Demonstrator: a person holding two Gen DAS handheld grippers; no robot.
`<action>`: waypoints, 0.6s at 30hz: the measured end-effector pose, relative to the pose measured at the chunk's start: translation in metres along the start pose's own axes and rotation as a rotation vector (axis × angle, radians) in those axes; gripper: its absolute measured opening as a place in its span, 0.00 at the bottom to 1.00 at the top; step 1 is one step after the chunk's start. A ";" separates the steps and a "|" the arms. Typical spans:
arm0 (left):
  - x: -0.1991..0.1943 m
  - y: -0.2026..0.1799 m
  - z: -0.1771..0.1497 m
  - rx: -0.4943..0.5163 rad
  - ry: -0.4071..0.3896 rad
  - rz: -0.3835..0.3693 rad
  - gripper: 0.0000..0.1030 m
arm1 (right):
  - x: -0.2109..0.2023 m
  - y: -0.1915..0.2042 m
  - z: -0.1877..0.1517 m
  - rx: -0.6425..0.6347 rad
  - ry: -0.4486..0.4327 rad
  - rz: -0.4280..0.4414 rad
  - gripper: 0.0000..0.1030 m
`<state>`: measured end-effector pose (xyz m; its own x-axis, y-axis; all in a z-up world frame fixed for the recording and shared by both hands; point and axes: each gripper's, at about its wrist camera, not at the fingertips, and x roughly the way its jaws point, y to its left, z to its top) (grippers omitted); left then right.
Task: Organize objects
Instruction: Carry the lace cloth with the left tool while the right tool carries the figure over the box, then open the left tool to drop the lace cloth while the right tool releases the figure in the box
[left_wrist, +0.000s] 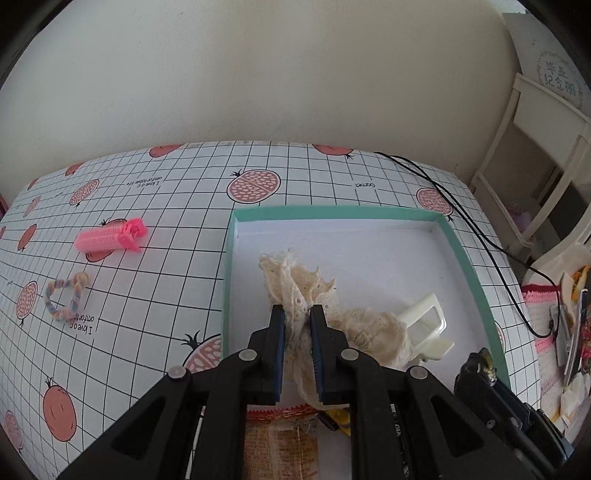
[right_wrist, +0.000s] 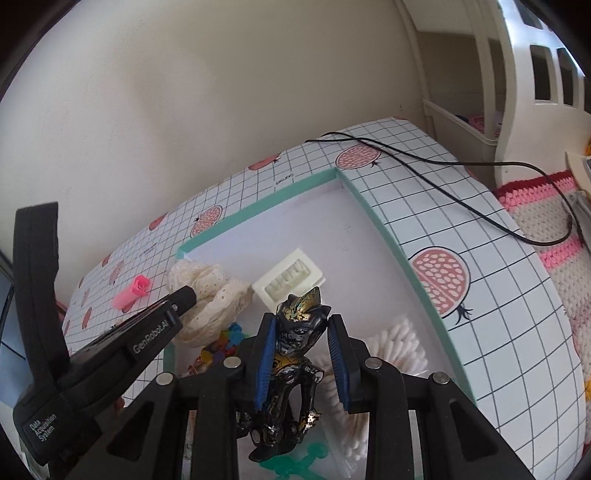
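Over the teal-rimmed white box (left_wrist: 470, 258) my left gripper (left_wrist: 297, 312) is shut on a cream lace fabric piece (left_wrist: 295, 280), which drapes down toward the box floor. From the right wrist view, the same left gripper (right_wrist: 186, 293) and lace (right_wrist: 212, 291) appear at the left, by the box's (right_wrist: 373, 206) near-left corner. My right gripper (right_wrist: 301, 319) is shut on a black and gold toy figure (right_wrist: 295, 332) above the box's near end. The figure's head (left_wrist: 480, 363) shows at the lower right. A pink hair roller (left_wrist: 110, 238) and a pastel twisted loop (left_wrist: 64, 295) lie on the tablecloth to the left.
A white plastic comb-like piece (left_wrist: 424, 325) lies in the box, with a pack of cotton swabs (right_wrist: 399, 343), small colourful bits (right_wrist: 229, 338) and a green plastic shape (right_wrist: 299, 459). A black cable (left_wrist: 461, 210) crosses the table's right side. White shelving (left_wrist: 532, 158) stands at the right.
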<state>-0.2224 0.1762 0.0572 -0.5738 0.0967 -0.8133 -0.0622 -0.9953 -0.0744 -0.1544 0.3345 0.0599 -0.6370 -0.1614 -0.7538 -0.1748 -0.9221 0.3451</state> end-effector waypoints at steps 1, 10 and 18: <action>0.000 0.000 0.000 0.002 0.001 0.009 0.13 | 0.001 0.001 0.000 -0.003 0.002 -0.003 0.29; 0.002 0.001 -0.002 -0.008 0.050 0.036 0.14 | 0.001 -0.006 -0.001 0.008 0.018 -0.041 0.30; -0.001 0.003 -0.001 -0.025 0.069 0.029 0.24 | -0.007 0.005 0.000 -0.028 0.010 -0.085 0.31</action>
<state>-0.2215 0.1734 0.0571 -0.5171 0.0675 -0.8532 -0.0254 -0.9977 -0.0635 -0.1511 0.3314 0.0667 -0.6130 -0.0859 -0.7854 -0.2062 -0.9422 0.2640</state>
